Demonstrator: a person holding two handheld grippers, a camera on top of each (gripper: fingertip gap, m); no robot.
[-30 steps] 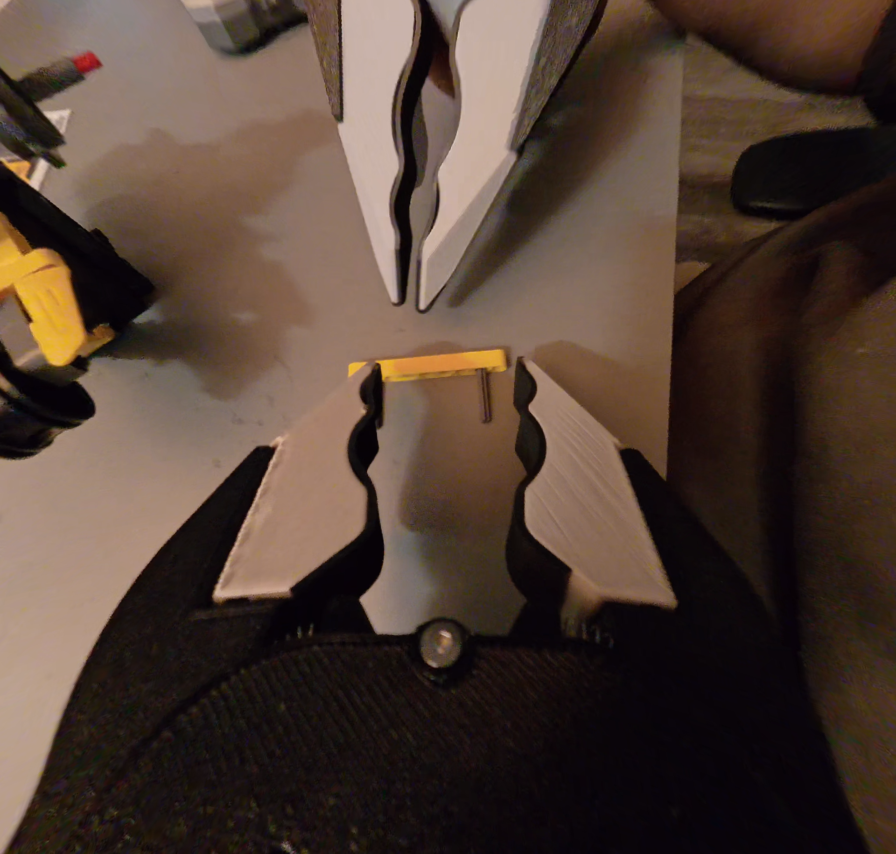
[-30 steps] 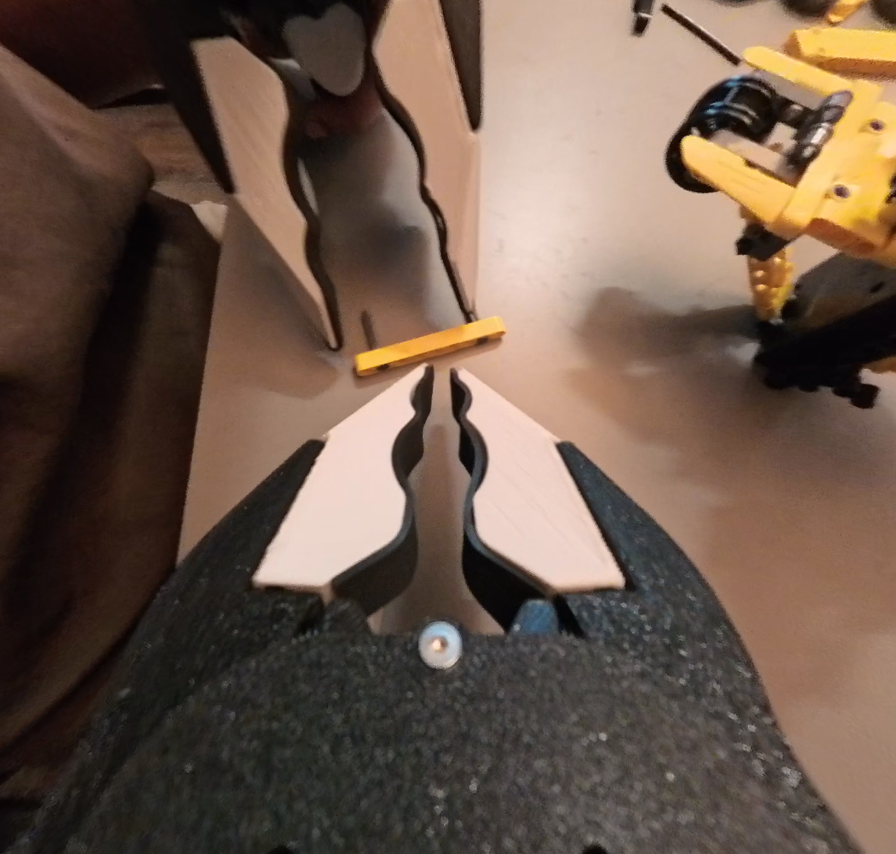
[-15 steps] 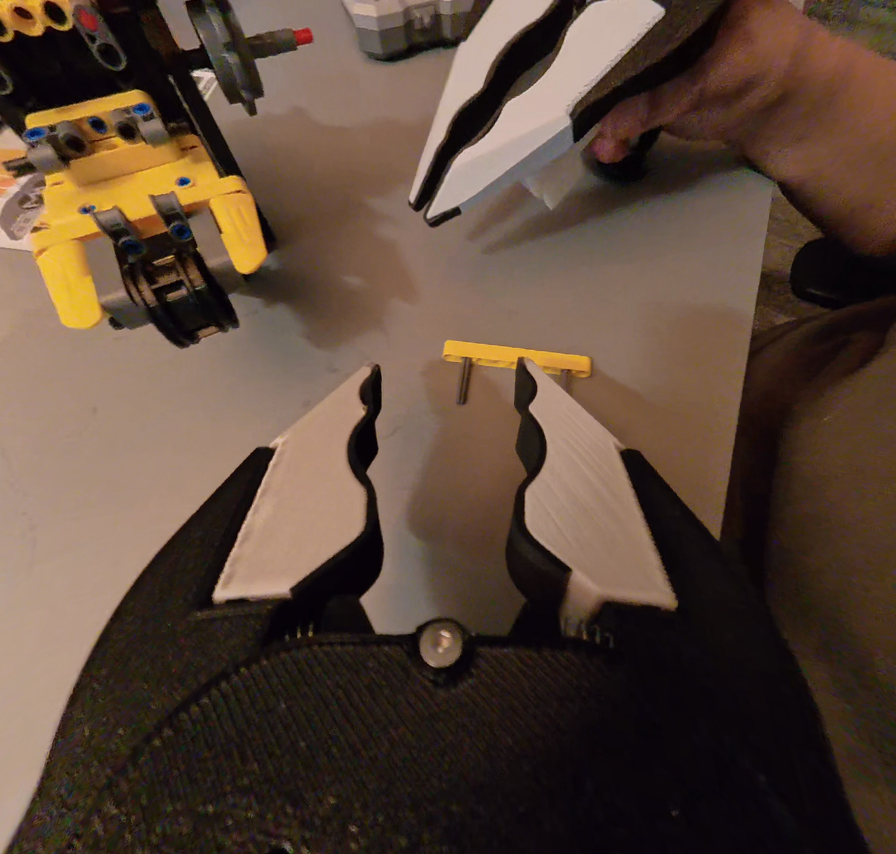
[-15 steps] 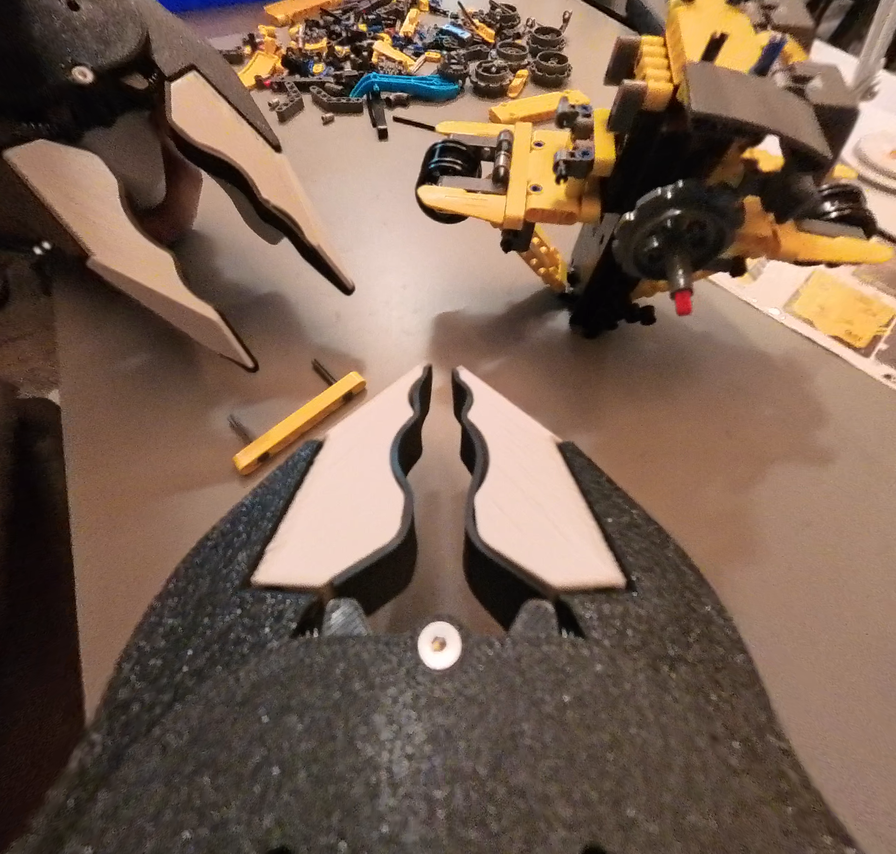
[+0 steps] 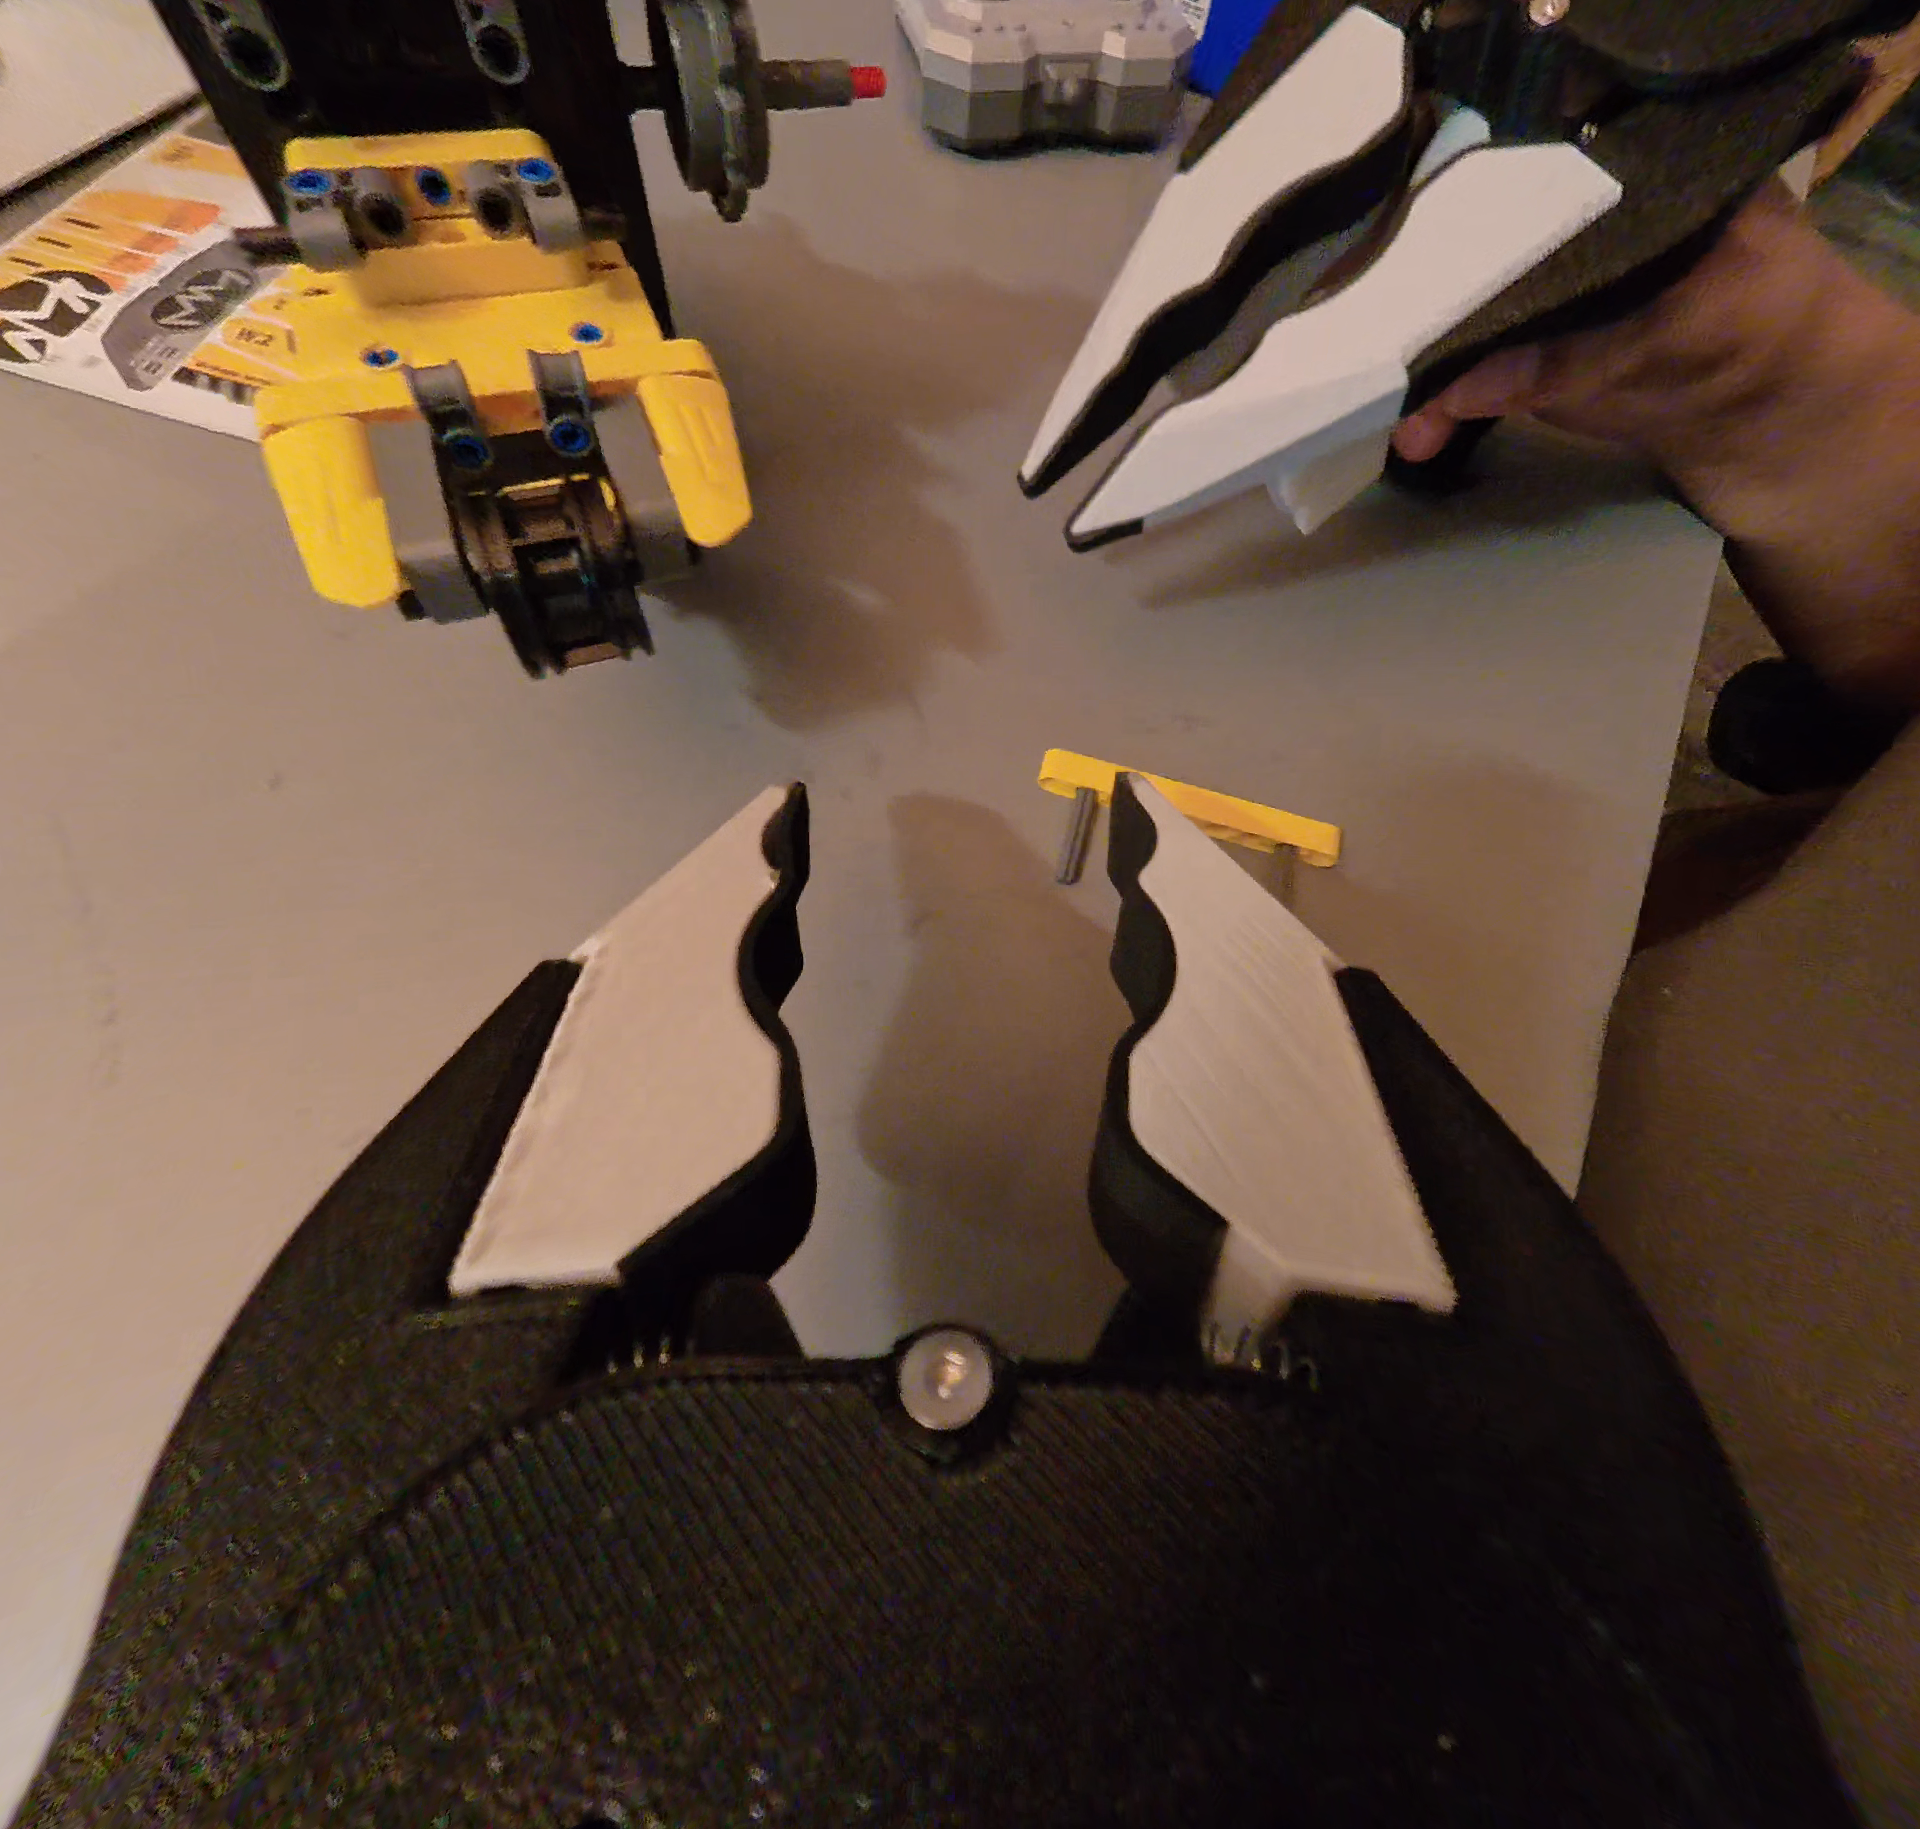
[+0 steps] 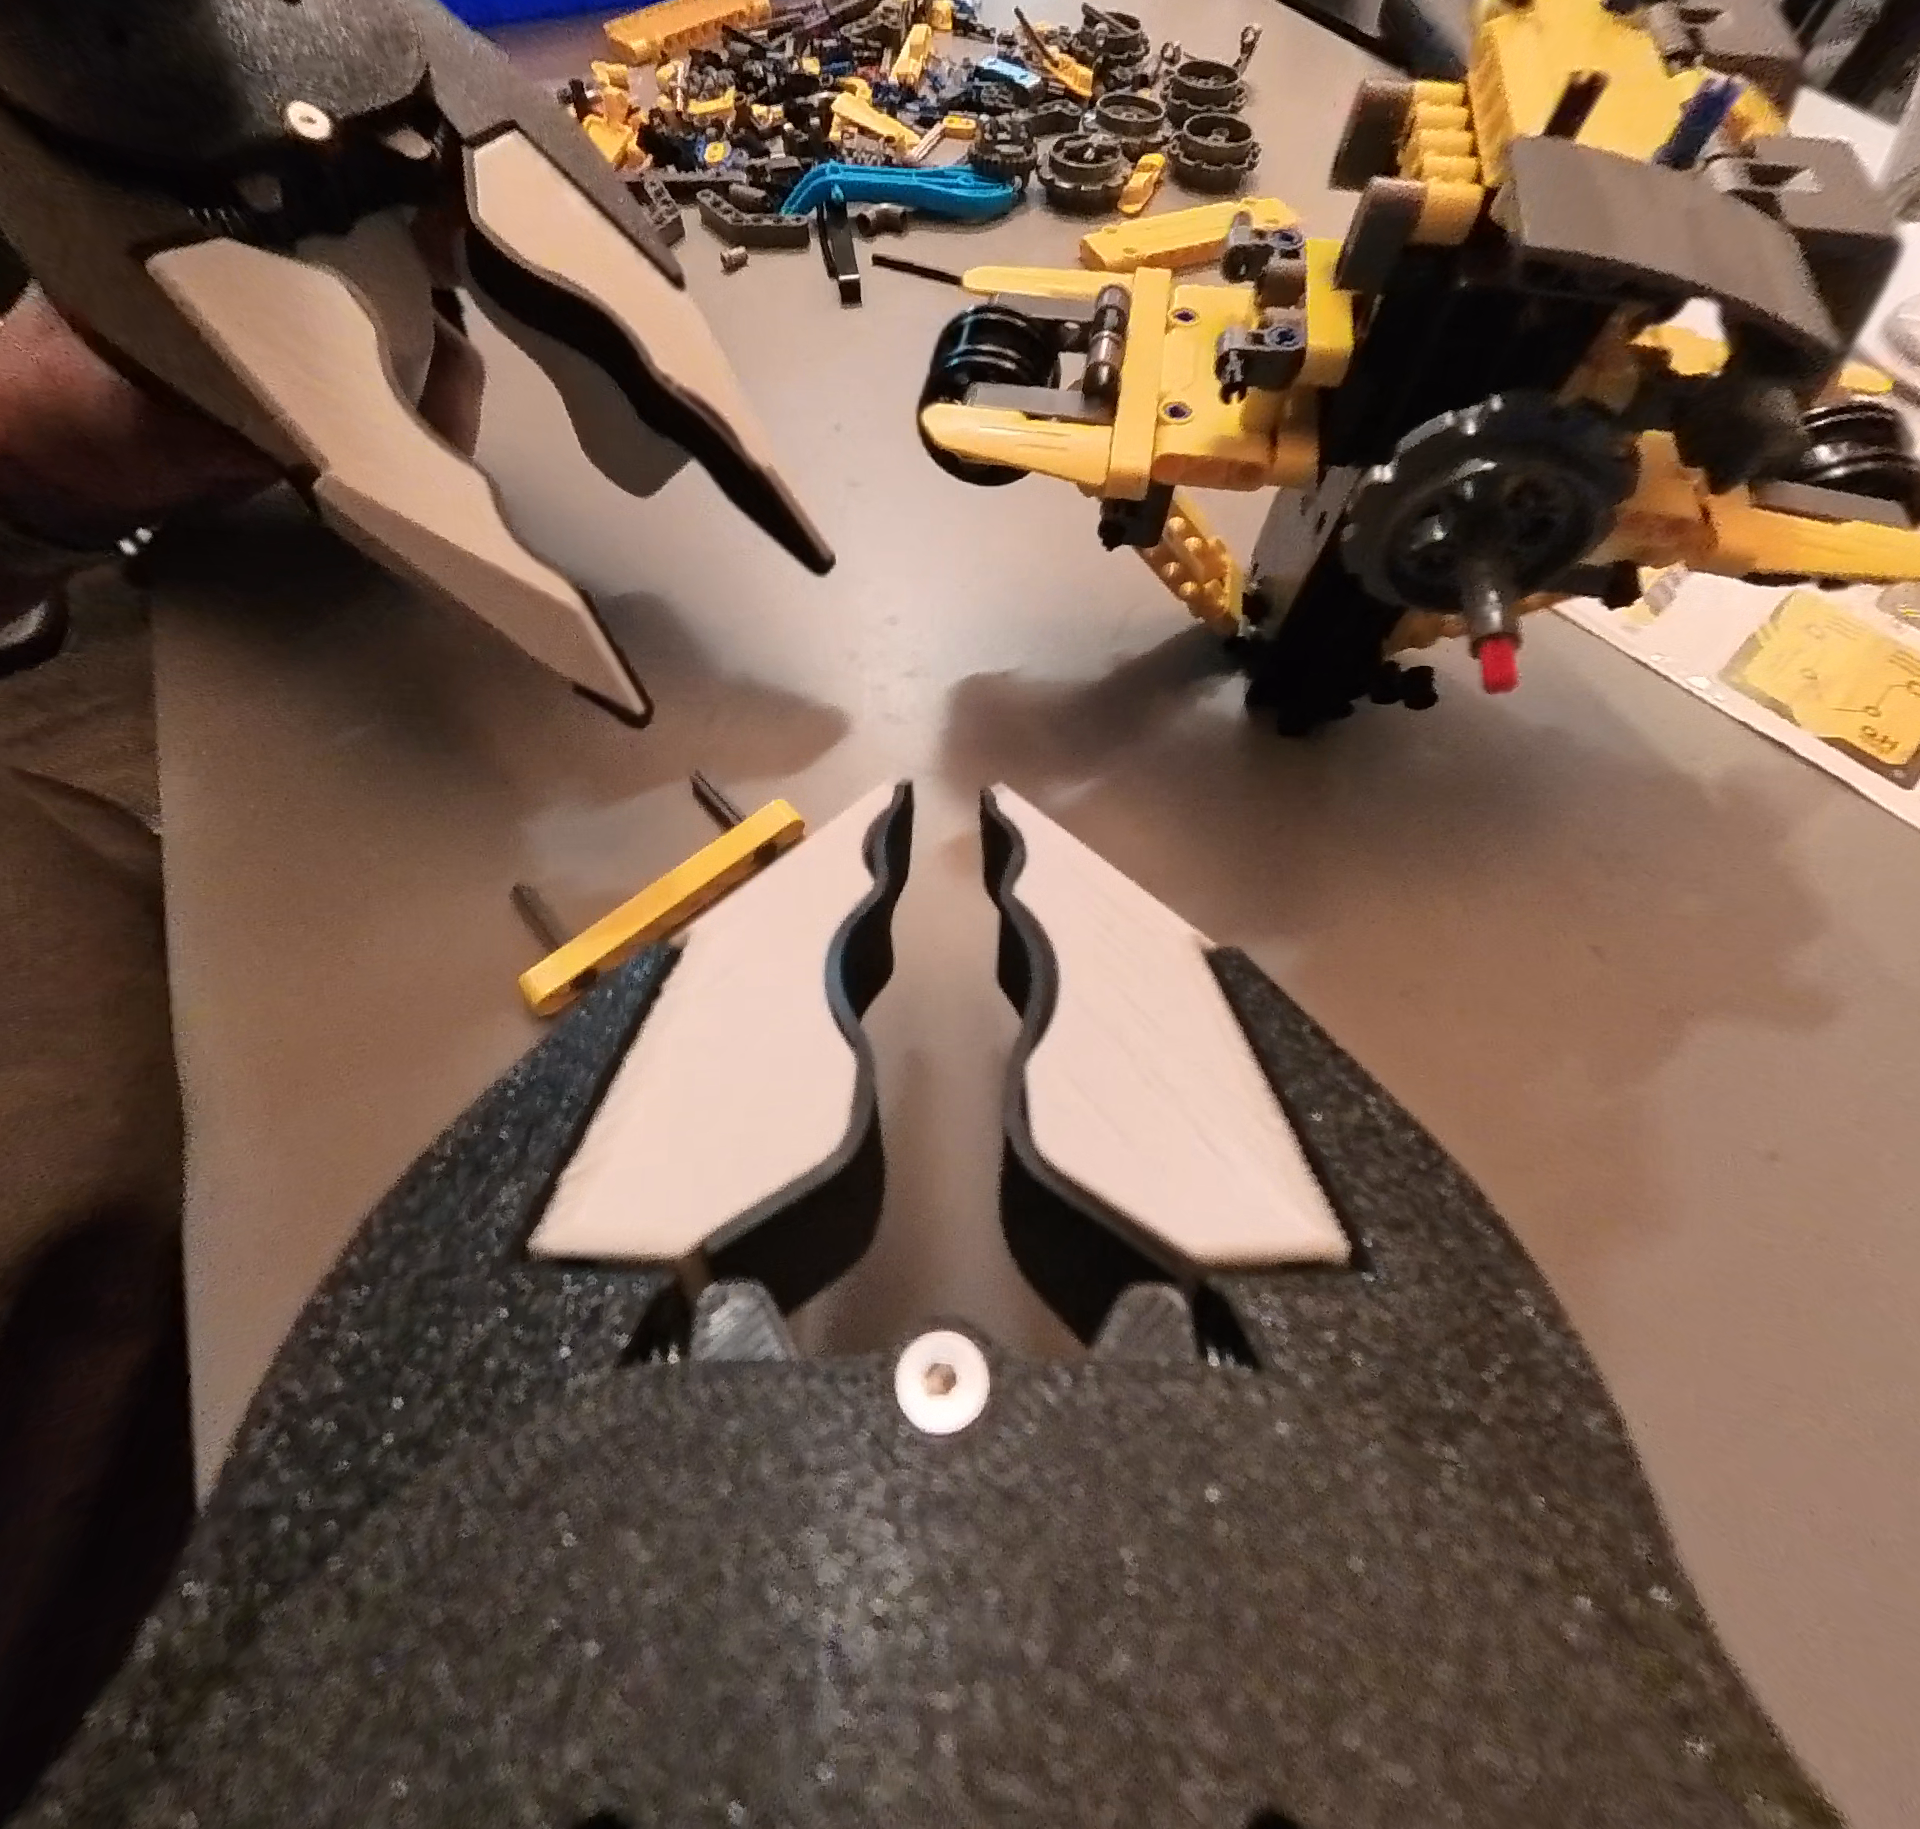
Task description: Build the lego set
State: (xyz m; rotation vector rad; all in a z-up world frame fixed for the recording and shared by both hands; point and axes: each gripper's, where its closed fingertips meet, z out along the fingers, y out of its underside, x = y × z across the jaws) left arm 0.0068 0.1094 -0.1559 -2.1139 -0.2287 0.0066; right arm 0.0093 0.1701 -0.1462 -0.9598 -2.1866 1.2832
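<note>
Table (image 5: 260,896): grey, toy model (image 5: 488,345) behind
Left gripper (image 5: 956,803): spread, empty
Right gripper (image 6: 945,797): nearly closed, empty
Beam (image 5: 1226,808): flat, crosswise beyond left's right fingertip

Yellow model (image 5: 488,345), loose bricks (image 6: 894,138) (heaped).

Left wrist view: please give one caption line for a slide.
Open left claw above a grey table, beside a yellow beam; nearly closed right claw opposite.

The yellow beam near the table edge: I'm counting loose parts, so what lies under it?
Under the yellow beam there is only grey table. Two dark pins stick out from its side. The left gripper's finger covers its middle part.
</note>
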